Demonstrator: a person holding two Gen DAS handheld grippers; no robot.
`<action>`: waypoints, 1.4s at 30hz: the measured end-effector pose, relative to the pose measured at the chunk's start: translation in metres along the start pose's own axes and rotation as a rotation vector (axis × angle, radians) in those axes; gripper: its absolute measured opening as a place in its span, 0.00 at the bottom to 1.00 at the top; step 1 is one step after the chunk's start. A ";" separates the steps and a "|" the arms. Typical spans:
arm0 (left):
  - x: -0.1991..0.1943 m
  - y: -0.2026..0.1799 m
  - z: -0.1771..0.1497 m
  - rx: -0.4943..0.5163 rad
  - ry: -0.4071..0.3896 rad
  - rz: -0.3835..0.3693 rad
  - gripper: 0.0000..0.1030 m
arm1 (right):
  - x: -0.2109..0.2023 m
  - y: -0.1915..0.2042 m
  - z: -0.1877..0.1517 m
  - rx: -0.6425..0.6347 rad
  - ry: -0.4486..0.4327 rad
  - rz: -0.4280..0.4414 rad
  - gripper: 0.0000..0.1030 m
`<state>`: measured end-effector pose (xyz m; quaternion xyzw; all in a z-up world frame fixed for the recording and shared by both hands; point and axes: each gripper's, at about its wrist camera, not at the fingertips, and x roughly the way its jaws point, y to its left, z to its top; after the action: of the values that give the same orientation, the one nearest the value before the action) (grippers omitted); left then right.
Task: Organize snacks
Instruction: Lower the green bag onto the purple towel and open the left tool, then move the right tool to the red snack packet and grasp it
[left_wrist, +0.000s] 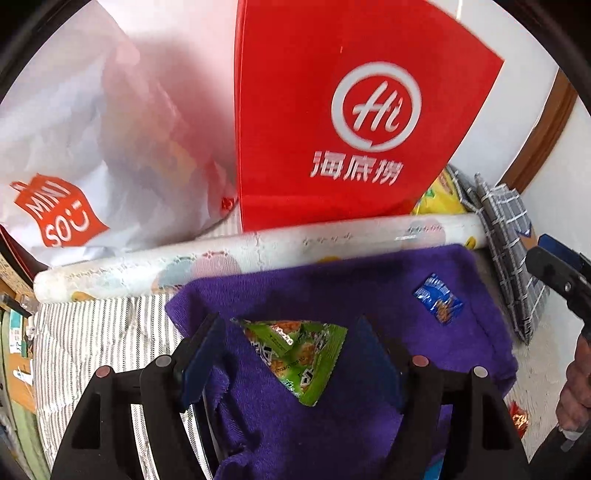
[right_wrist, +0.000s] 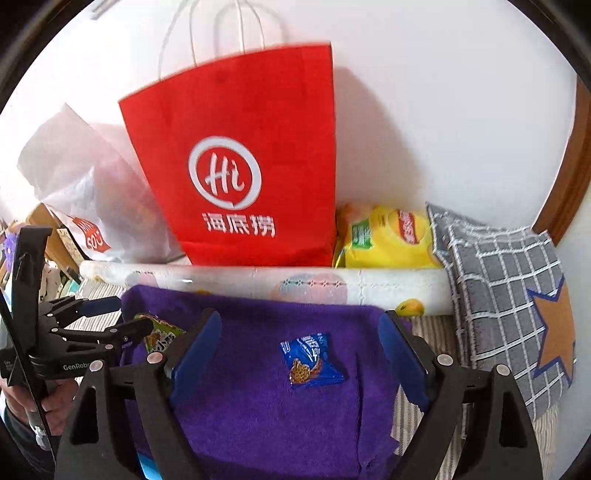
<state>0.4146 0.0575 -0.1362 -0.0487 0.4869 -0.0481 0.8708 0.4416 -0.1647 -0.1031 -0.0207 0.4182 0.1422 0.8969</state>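
Note:
A green triangular snack packet (left_wrist: 295, 354) lies on a purple cloth (left_wrist: 332, 288), between the wide-apart fingers of my left gripper (left_wrist: 288, 325); the pads stand clear of it. A small blue snack packet (right_wrist: 312, 360) rests on the same purple cloth (right_wrist: 258, 406), just below the tips of my right gripper (right_wrist: 301, 321), which is open and touches nothing. In the right wrist view, the left gripper (right_wrist: 135, 314) hovers over the green packet (right_wrist: 159, 332) at the cloth's left edge. The right gripper's tip (left_wrist: 543, 254) shows at the far right edge of the left wrist view.
A red paper bag (right_wrist: 236, 166) stands against the white wall, a white plastic bag (left_wrist: 74, 147) to its left. A patterned roll (right_wrist: 295, 284) lies behind the cloth. A yellow package (right_wrist: 388, 236) and grey checked cushion (right_wrist: 498, 277) sit at right. A red wrapper (left_wrist: 519, 419) lies on the bedding.

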 end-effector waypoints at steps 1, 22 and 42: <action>-0.004 0.000 0.000 -0.004 -0.012 -0.006 0.70 | -0.005 0.000 -0.001 0.001 -0.012 0.002 0.84; -0.096 -0.020 -0.049 -0.043 -0.095 -0.059 0.71 | -0.096 -0.068 -0.144 0.057 0.058 -0.100 0.84; -0.131 0.011 -0.179 -0.104 -0.059 0.073 0.71 | -0.058 -0.058 -0.232 -0.001 0.158 -0.046 0.37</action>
<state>0.1944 0.0794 -0.1202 -0.0776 0.4642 0.0108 0.8822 0.2488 -0.2708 -0.2147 -0.0419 0.4871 0.1198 0.8641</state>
